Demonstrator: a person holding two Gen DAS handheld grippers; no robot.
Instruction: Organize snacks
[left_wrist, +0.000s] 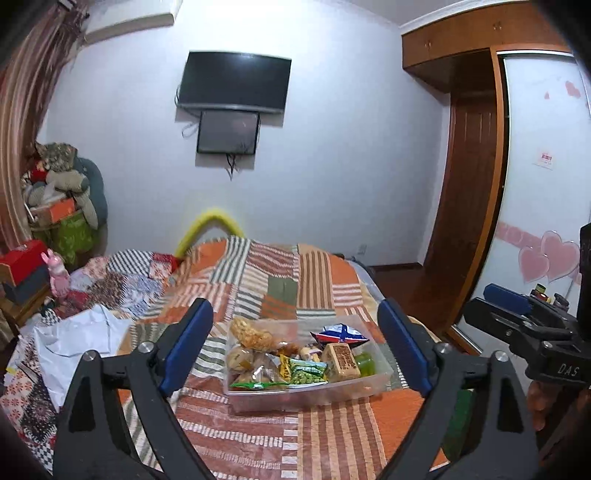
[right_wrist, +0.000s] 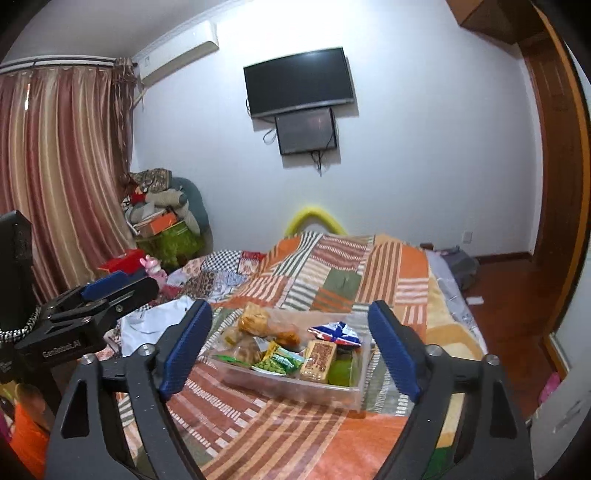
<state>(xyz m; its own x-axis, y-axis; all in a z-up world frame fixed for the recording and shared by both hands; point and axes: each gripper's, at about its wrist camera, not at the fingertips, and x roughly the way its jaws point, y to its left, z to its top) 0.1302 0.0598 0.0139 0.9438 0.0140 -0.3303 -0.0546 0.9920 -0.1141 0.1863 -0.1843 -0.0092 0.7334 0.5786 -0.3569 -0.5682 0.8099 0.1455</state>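
A clear plastic box (left_wrist: 314, 398) (right_wrist: 295, 384) sits on the patchwork bedspread, filled with several wrapped snacks: a green pea packet (left_wrist: 308, 373) (right_wrist: 277, 363), a tan biscuit bar (left_wrist: 341, 360) (right_wrist: 319, 360), a red-white-blue packet (left_wrist: 341, 332) (right_wrist: 338, 334) and fried snack bags (left_wrist: 253, 334) (right_wrist: 255, 319). My left gripper (left_wrist: 295, 347) is open and empty, held above the bed just short of the box. My right gripper (right_wrist: 290, 345) is open and empty, likewise framing the box. Each gripper shows at the edge of the other's view (left_wrist: 517, 314) (right_wrist: 99, 299).
The bed (left_wrist: 317, 280) carries a white plastic bag (left_wrist: 77, 343) (right_wrist: 155, 325) at the left. A pile of clothes and boxes (left_wrist: 62, 195) stands in the far left corner. A television (left_wrist: 232, 83) hangs on the far wall. A wooden wardrobe (left_wrist: 476, 184) stands at the right.
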